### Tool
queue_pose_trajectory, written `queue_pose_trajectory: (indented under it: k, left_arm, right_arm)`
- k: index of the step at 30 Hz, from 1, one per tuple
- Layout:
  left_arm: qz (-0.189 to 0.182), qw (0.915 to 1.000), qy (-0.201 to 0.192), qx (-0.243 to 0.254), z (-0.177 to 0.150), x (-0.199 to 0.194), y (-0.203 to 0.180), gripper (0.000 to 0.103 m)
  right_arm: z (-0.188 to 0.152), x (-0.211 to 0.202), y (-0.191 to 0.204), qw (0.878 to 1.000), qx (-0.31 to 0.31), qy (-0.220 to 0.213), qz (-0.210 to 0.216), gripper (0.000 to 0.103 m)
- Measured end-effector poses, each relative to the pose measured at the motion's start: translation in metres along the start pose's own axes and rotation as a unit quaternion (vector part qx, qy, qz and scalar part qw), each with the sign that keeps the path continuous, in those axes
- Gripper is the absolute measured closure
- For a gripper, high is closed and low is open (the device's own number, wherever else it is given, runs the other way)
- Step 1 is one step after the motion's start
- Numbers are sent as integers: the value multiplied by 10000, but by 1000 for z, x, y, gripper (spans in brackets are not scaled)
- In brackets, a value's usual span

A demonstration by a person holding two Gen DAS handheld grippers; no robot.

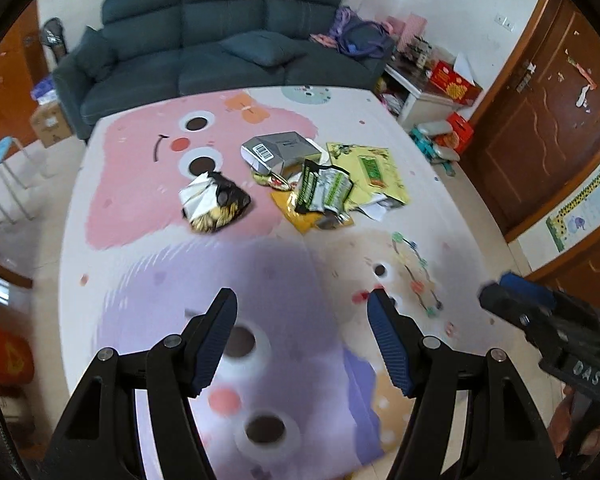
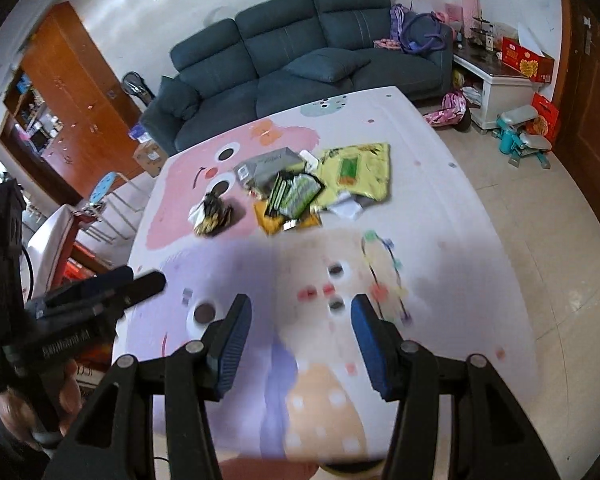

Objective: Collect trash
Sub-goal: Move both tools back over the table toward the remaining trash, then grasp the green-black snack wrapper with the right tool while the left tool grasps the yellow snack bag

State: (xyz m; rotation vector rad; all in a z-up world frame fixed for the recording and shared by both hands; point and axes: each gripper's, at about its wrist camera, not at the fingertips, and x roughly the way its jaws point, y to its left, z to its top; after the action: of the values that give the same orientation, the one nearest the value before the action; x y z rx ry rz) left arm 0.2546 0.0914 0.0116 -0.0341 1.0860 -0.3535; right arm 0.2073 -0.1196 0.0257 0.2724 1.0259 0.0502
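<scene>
Trash lies in the middle of a cartoon-print mat (image 1: 148, 208) (image 2: 440, 216). A crumpled black and silver snack bag (image 1: 214, 202) (image 2: 212, 214) lies apart on the left. A pile beside it holds a grey box (image 1: 280, 150) (image 2: 266, 168), green and silver wrappers (image 1: 324, 190) (image 2: 296, 194), an orange packet (image 1: 296, 210) (image 2: 274, 222) and a yellow bag (image 1: 370, 172) (image 2: 360, 170). My left gripper (image 1: 302, 304) is open and empty, above the near part of the mat. My right gripper (image 2: 300, 312) is open and empty, also short of the trash.
A dark blue sofa (image 1: 220, 40) (image 2: 300, 52) stands behind the mat. A white cabinet with a red box (image 1: 452, 80) (image 2: 526, 58) is at the back right. Brown doors (image 1: 540, 100) are on the right, a wooden cupboard (image 2: 68, 92) and stool (image 2: 102, 194) on the left.
</scene>
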Motion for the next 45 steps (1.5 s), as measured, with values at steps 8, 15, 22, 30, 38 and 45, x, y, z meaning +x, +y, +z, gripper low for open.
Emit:
queue_pose_trajectory:
  k: [8,15,22,30,38,45]
  left_arm:
    - [-423,9981,448,75,49,79,34,37]
    - [-677,9954,667,119,53,105,44,37]
    - [-853,9931,794,152,54,116,50,37]
    - [-1223,9879,957,-1,67,124,49,37]
    - [-1281,9850,1109,340,73,141,25,37]
    - [-791,9840,1292,936,79,172,-9,37]
  right_arm:
    - [68,108,16,9977,161,452,-470,51]
    - [93,171,21,9935,264,802,-765,51]
    - [90,192,24,9906,170,977,-940,81]
    - [77,159,0,9940,796,711,-261,83]
    - [41,129,-34,9871,1460,653,-91,84]
    - [21,124,-57,9803,1849,678,-126,84]
